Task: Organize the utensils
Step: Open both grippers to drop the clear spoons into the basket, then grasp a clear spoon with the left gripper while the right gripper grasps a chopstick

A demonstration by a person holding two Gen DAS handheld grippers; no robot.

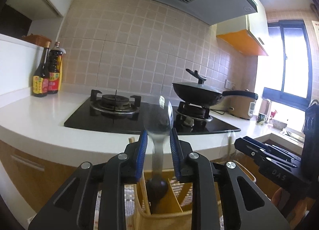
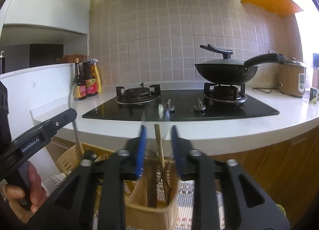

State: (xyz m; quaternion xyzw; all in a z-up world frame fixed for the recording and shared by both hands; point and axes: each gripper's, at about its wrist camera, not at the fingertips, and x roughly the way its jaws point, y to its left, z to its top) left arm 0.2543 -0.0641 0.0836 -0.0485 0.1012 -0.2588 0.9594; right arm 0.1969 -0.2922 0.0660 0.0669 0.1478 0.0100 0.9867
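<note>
In the left wrist view a blurred metal spoon [image 1: 158, 130] stands upright, bowl up, between the blue pads of my left gripper [image 1: 158, 136]. The pads are apart and do not touch it. Its dark handle end sits in a compartment of a wooden utensil holder [image 1: 169, 218] below. In the right wrist view my right gripper [image 2: 158, 130] is open above another wooden holder [image 2: 147, 204]. A wooden stick [image 2: 159, 146] and a thin wire utensil stand in it between the fingers. The right gripper also shows in the left wrist view [image 1: 265, 152].
A white counter [image 1: 35, 114] carries a black gas hob [image 1: 119, 118], a lidded wok [image 1: 197, 92], sauce bottles [image 1: 46, 74] and a rice cooker [image 2: 292, 80]. A woven mat [image 2: 187, 196] lies under the holders. A wicker basket [image 2: 67, 158] sits at left.
</note>
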